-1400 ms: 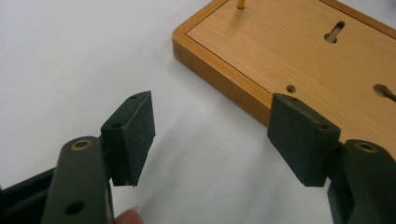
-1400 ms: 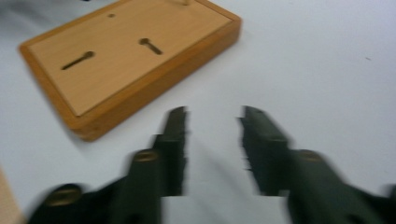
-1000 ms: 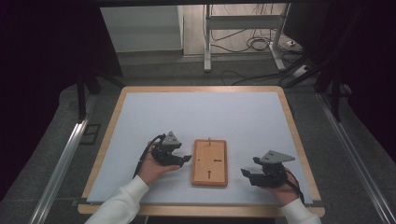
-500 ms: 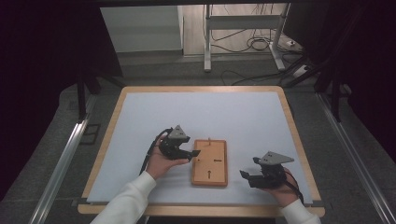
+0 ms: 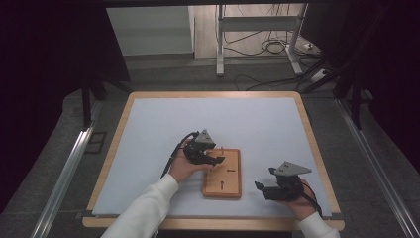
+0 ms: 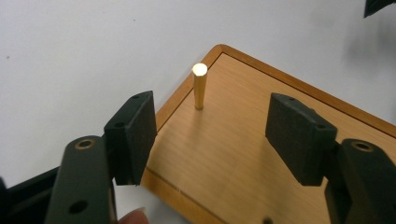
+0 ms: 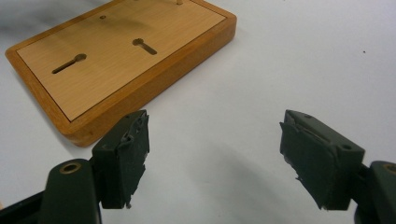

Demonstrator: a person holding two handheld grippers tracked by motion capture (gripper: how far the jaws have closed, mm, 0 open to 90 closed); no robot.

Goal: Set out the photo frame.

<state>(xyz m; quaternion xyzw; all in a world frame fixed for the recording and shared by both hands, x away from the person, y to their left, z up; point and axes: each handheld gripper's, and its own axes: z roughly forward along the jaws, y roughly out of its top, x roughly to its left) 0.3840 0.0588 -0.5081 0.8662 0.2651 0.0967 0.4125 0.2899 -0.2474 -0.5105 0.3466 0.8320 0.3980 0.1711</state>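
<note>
Nearest, right gripper (image 5: 262,187) low on the white table (image 5: 148,129), jaws wide, nothing between. Farther, wooden board (image 5: 230,179) flat, long axis running away from the person. Left gripper (image 6: 212,135) over its far left corner, jaws wide, just closing slightly, brass peg (image 6: 199,86) upright ahead, untouched.

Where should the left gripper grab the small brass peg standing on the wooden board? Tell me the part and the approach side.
Probably grip the small brass peg on its upper shaft, just under the flat top. It stands upright near a corner of the wooden board, with bare wood around it. Bring the left gripper, whose jaws are open, straight ahead so one pad passes each side, then close across its round shaft and lift upward.
</note>
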